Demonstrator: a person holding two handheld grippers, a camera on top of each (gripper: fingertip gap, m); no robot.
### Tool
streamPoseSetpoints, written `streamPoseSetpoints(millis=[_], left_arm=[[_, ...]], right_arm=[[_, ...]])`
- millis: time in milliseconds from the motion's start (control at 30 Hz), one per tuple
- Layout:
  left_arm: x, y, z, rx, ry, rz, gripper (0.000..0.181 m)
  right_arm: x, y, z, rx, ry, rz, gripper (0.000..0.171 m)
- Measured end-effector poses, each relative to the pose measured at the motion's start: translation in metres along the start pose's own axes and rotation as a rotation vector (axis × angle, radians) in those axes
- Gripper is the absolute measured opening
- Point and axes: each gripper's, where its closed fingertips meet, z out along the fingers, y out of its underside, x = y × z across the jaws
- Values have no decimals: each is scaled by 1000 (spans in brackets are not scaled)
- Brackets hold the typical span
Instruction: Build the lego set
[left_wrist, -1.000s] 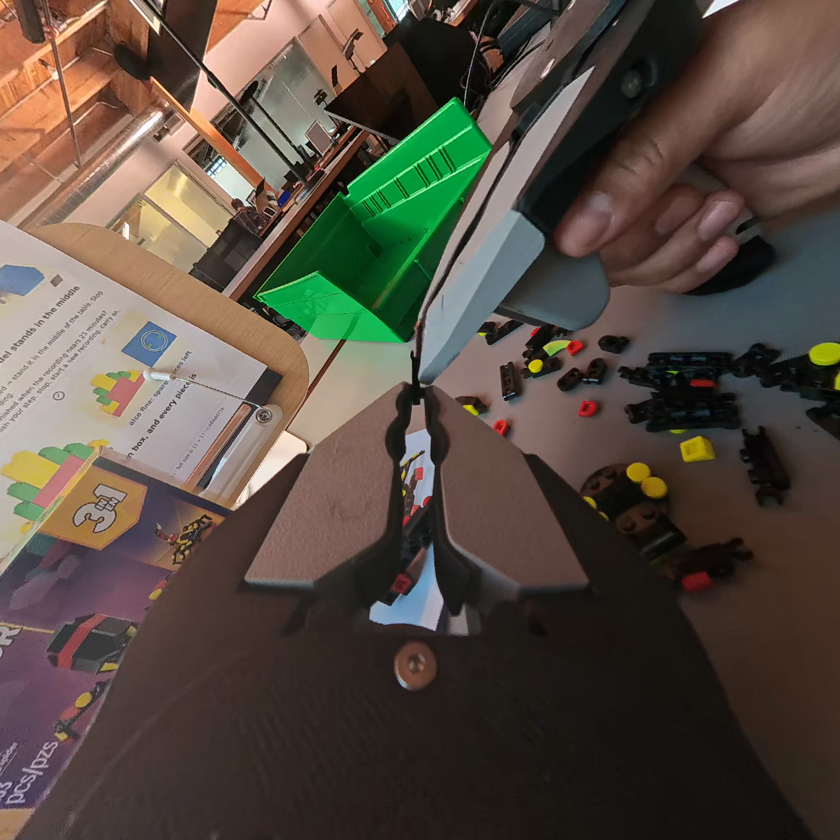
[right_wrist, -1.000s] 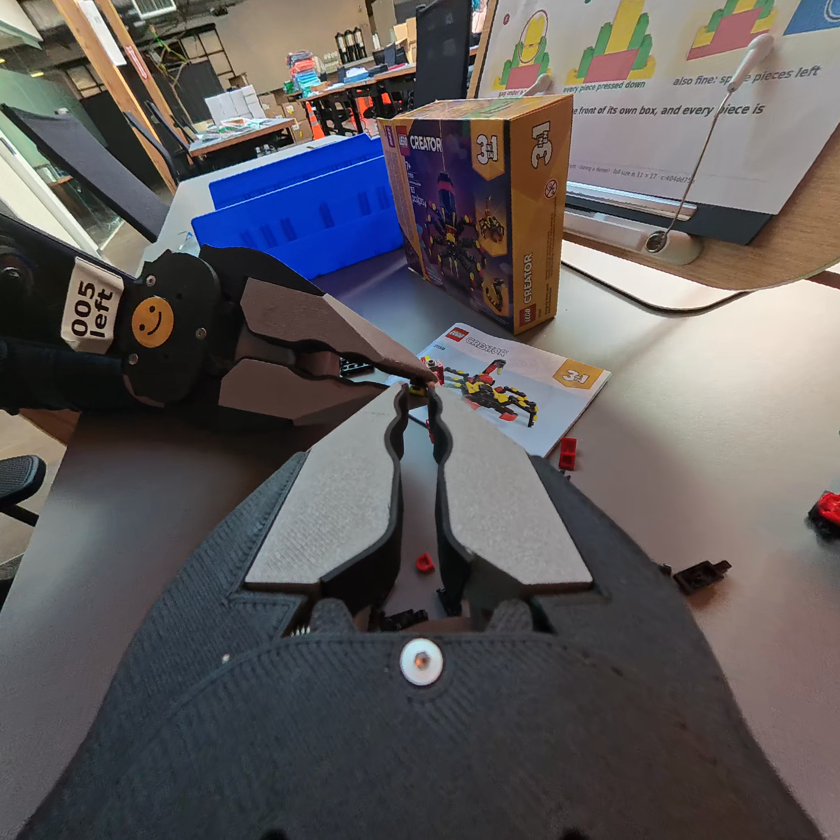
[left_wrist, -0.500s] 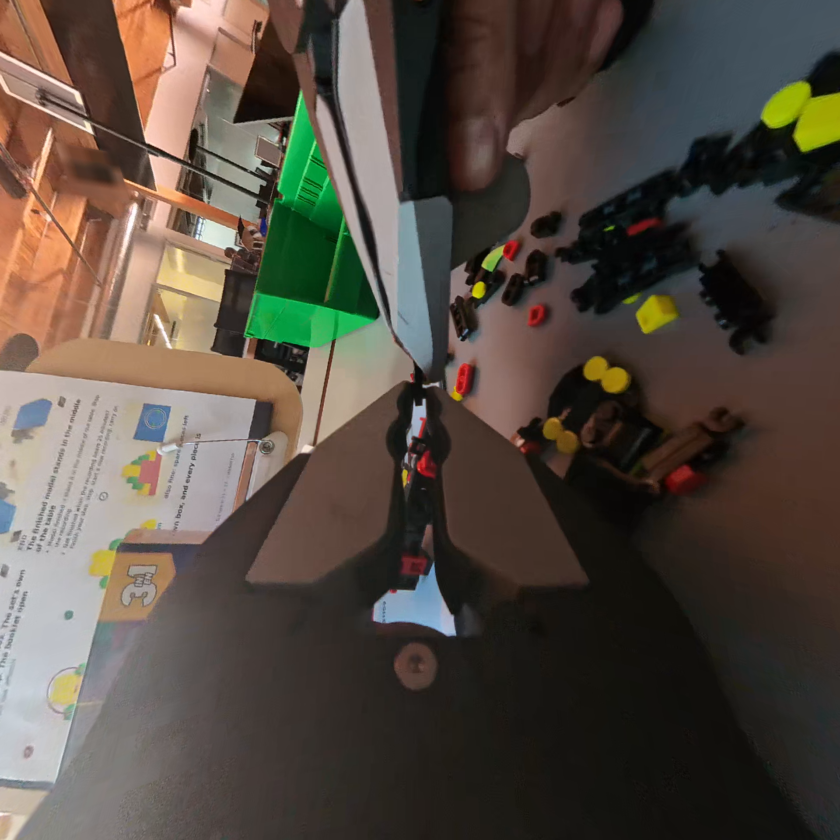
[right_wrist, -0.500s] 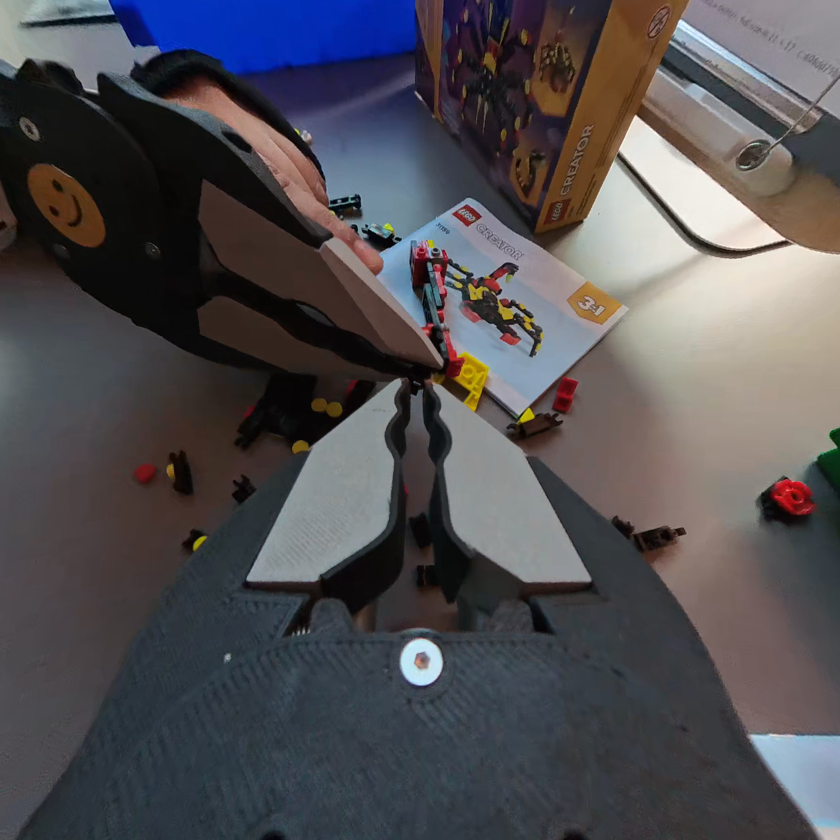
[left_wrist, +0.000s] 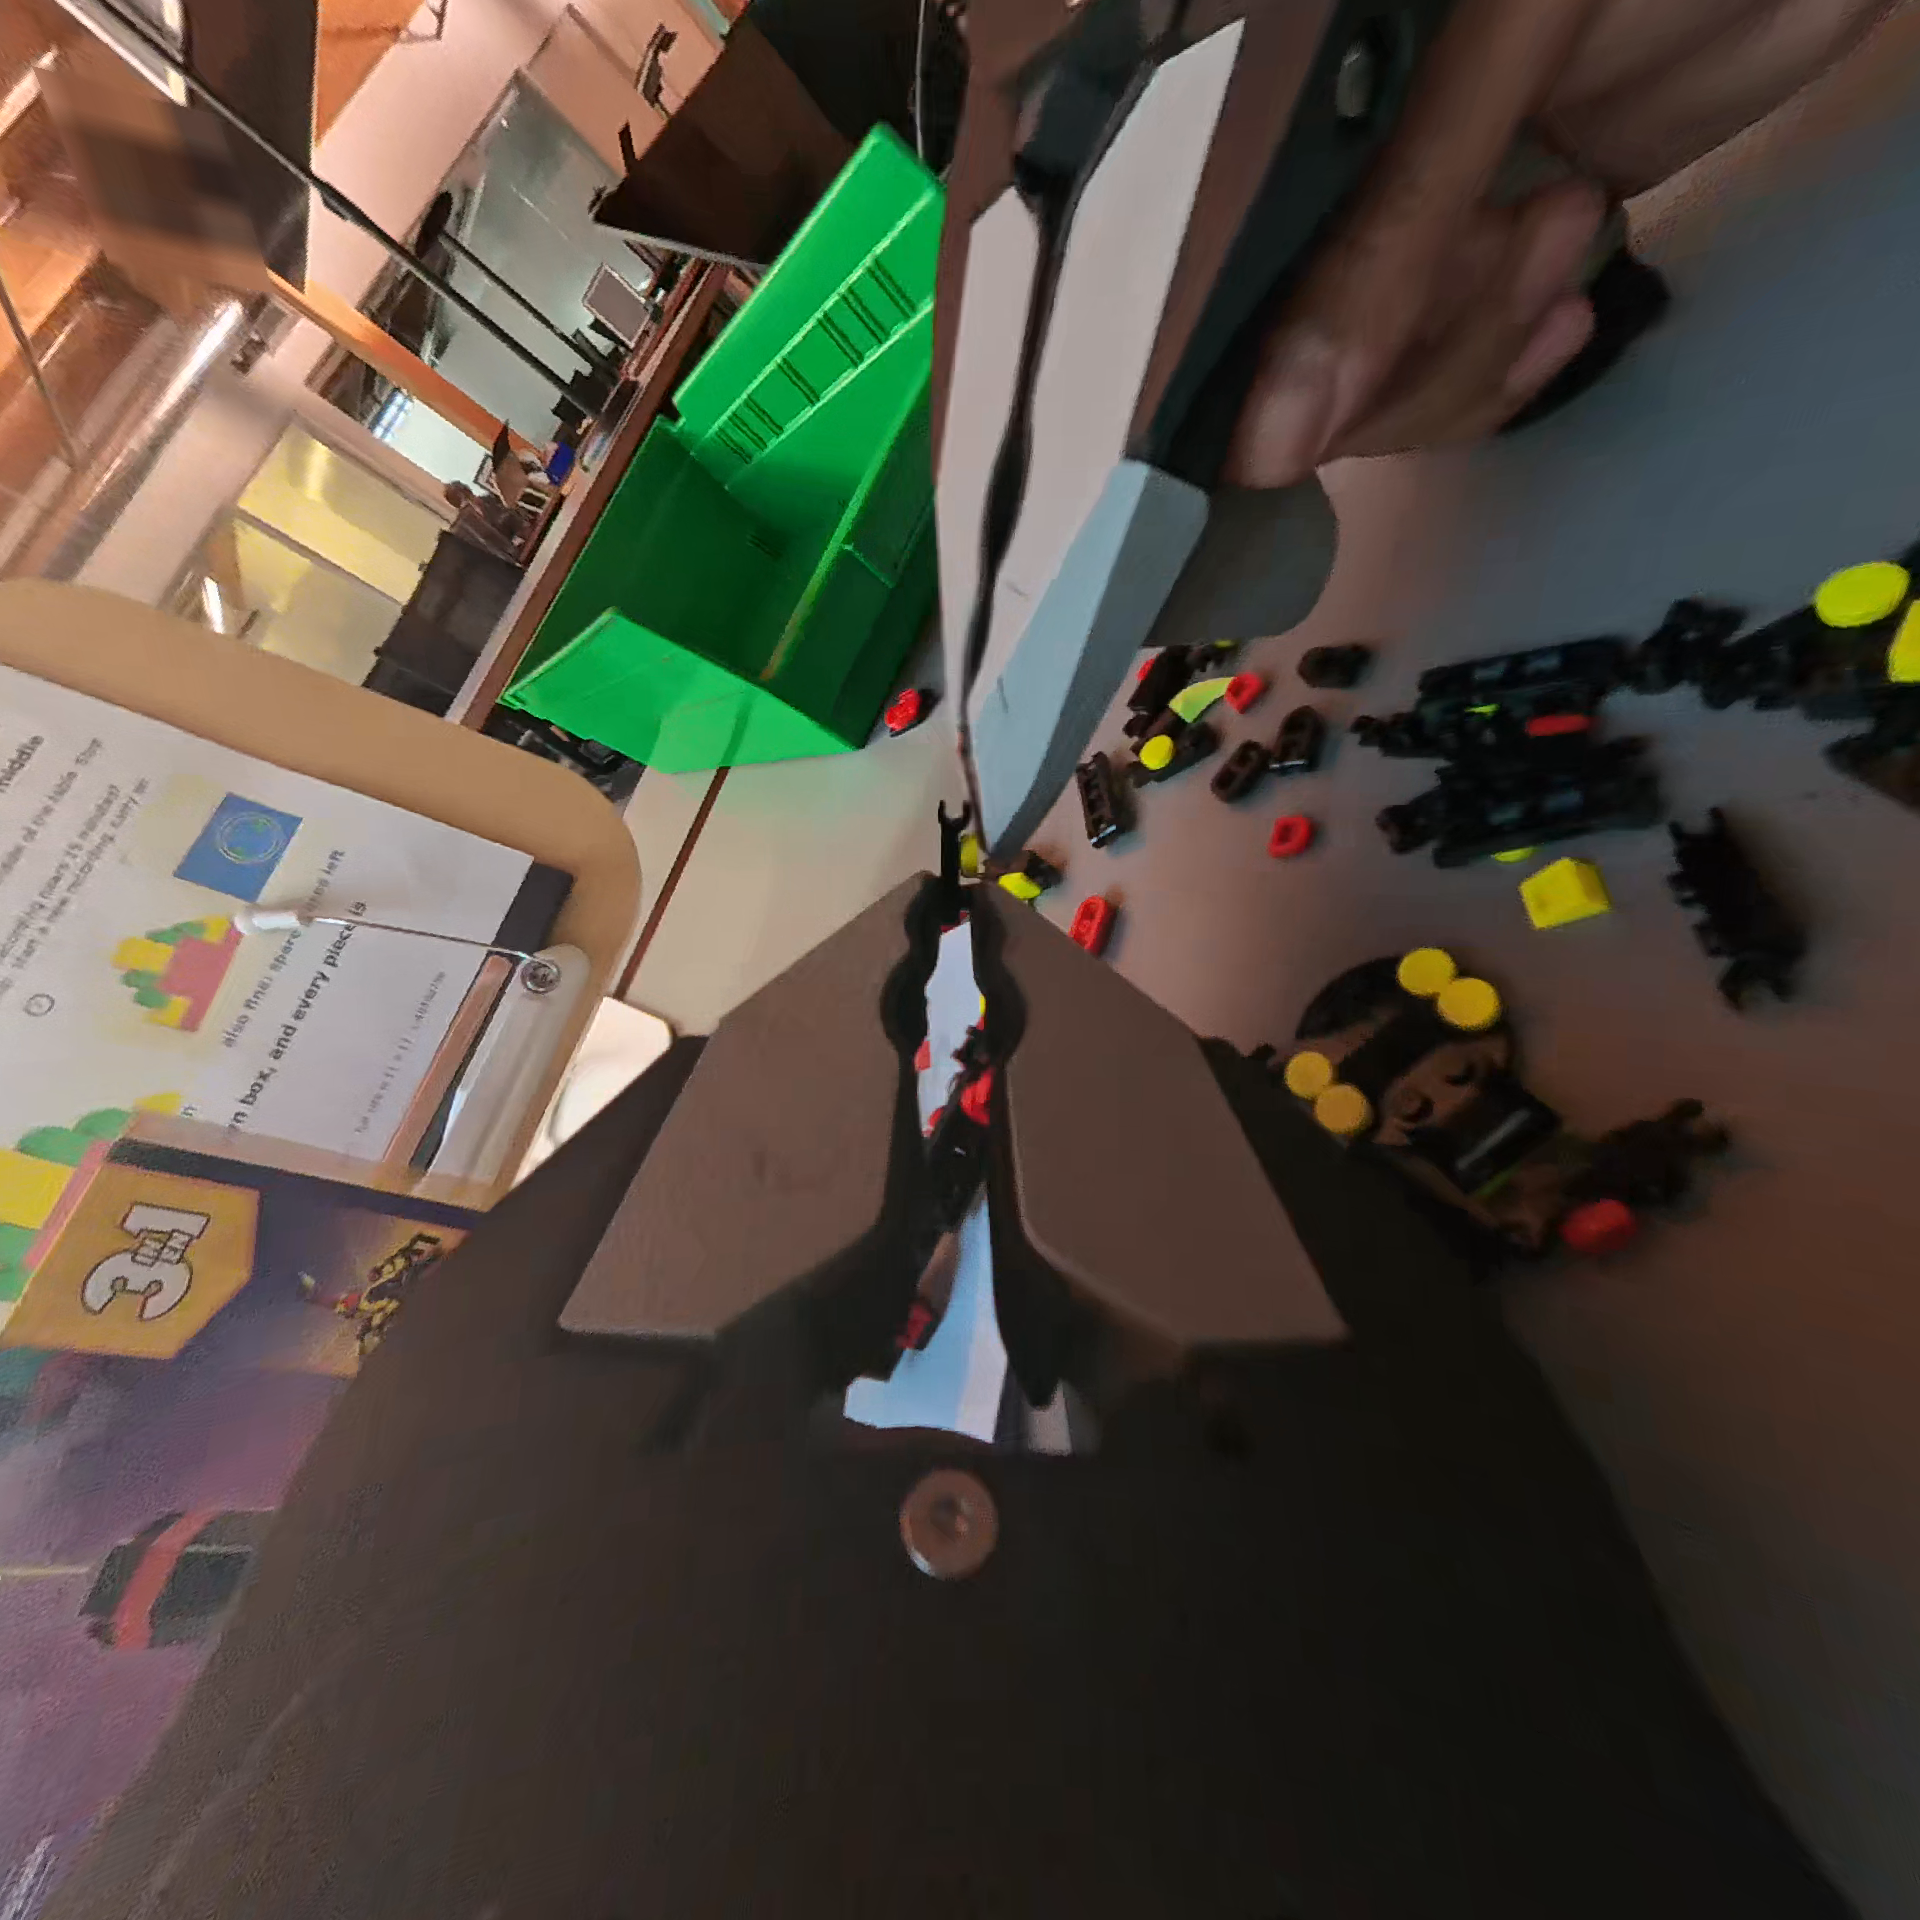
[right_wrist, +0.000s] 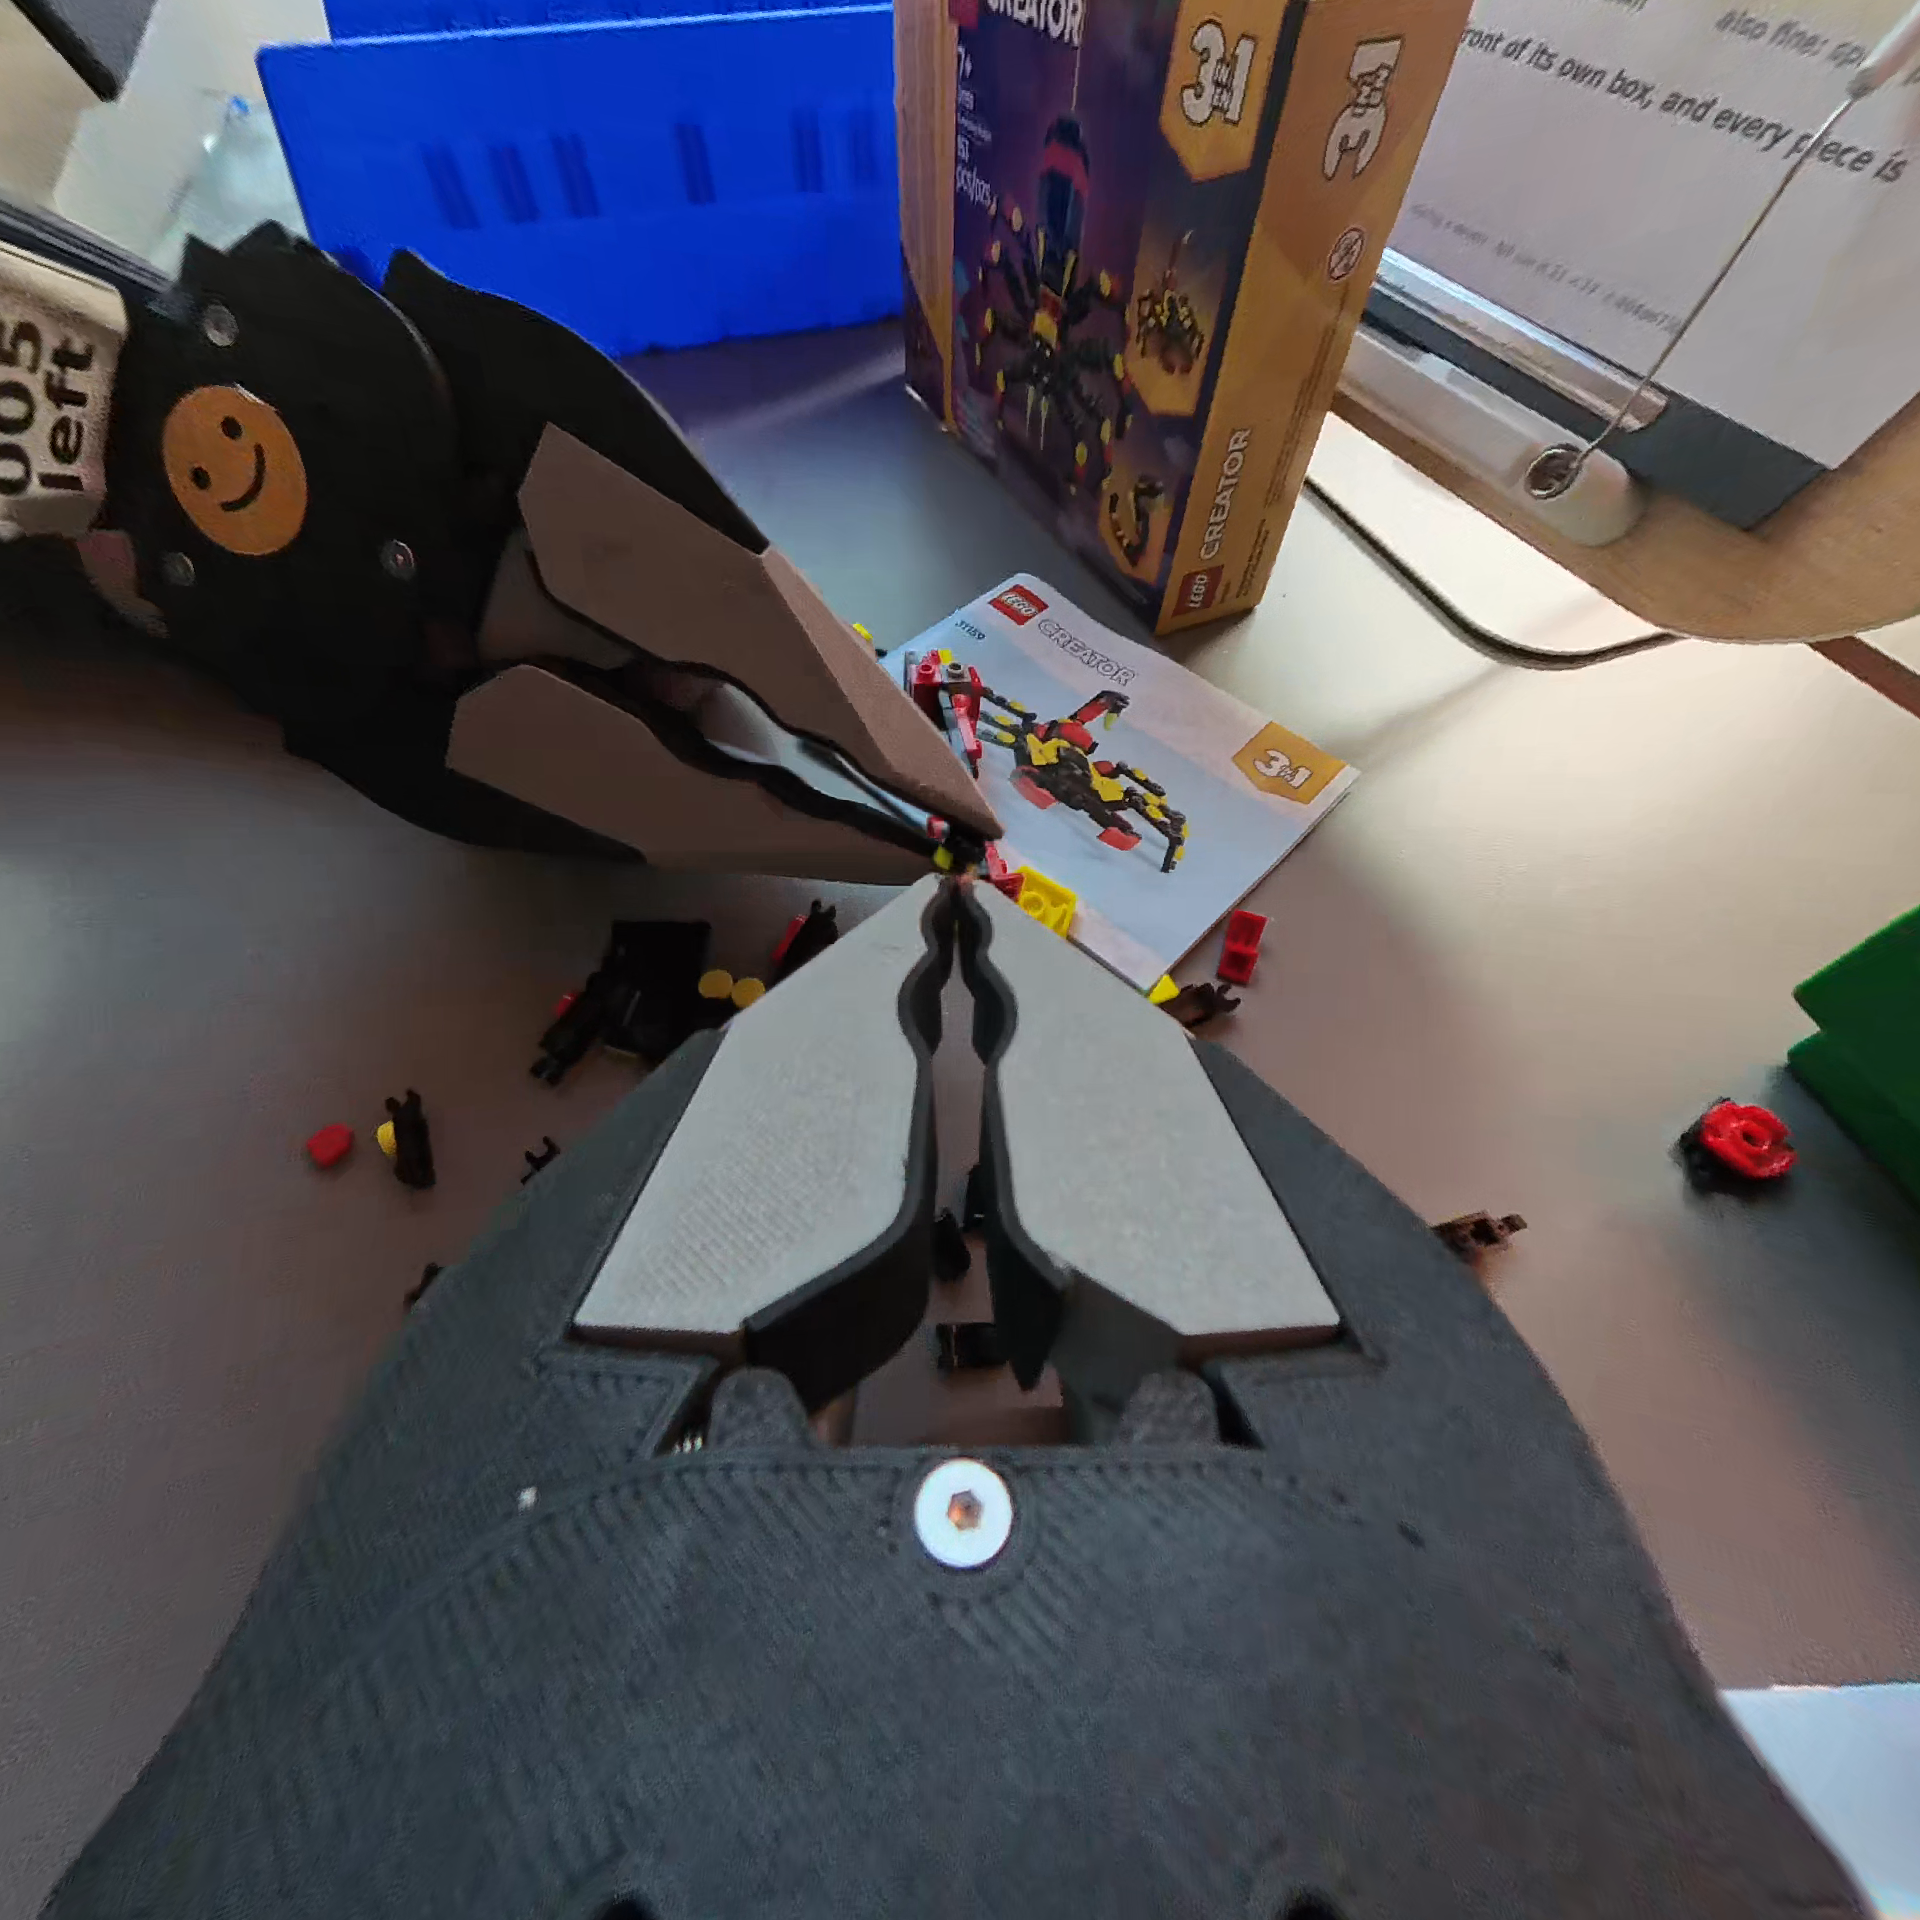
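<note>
My left gripper (left_wrist: 954, 902) is shut on a small black lego piece (left_wrist: 950, 831) with a yellow bit, which sticks out past its tips. In the right wrist view the same piece (right_wrist: 958, 847) shows at the left gripper's tips (right_wrist: 951, 831). My right gripper (right_wrist: 954, 891) has its jaws closed, tips right against that piece; I see nothing between them. In the left wrist view it (left_wrist: 982, 821) comes down from above, held by a hand (left_wrist: 1455, 312). A partly built black model with yellow studs (left_wrist: 1455, 1101) lies on the grey table (right_wrist: 1558, 935).
Loose black, red and yellow pieces (left_wrist: 1496, 769) lie scattered on the table. The booklet (right_wrist: 1122, 769) and set box (right_wrist: 1143, 312) are beyond the tips. A green bin (left_wrist: 769, 582), a blue bin (right_wrist: 582, 156) and a board with a sheet (left_wrist: 312, 935) ring the area. The tips of both grippers are at nearly the same place.
Both grippers stayed tip to tip on the small piece. The left gripper rolled sideways half a second ago and has rolled partly back. The pair dropped closer to the table.
</note>
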Motion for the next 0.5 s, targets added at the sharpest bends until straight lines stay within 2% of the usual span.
streamPoseSetpoints(millis=[233, 500], left_arm=[[-14, 5, 2, 5, -33, -44, 3], [-23, 1, -2, 47, -53, -109, 2]], right_arm=[[12, -6, -5, 55, 5, 77, 1], [16, -9, -6, 83, -30, 177, 12]])
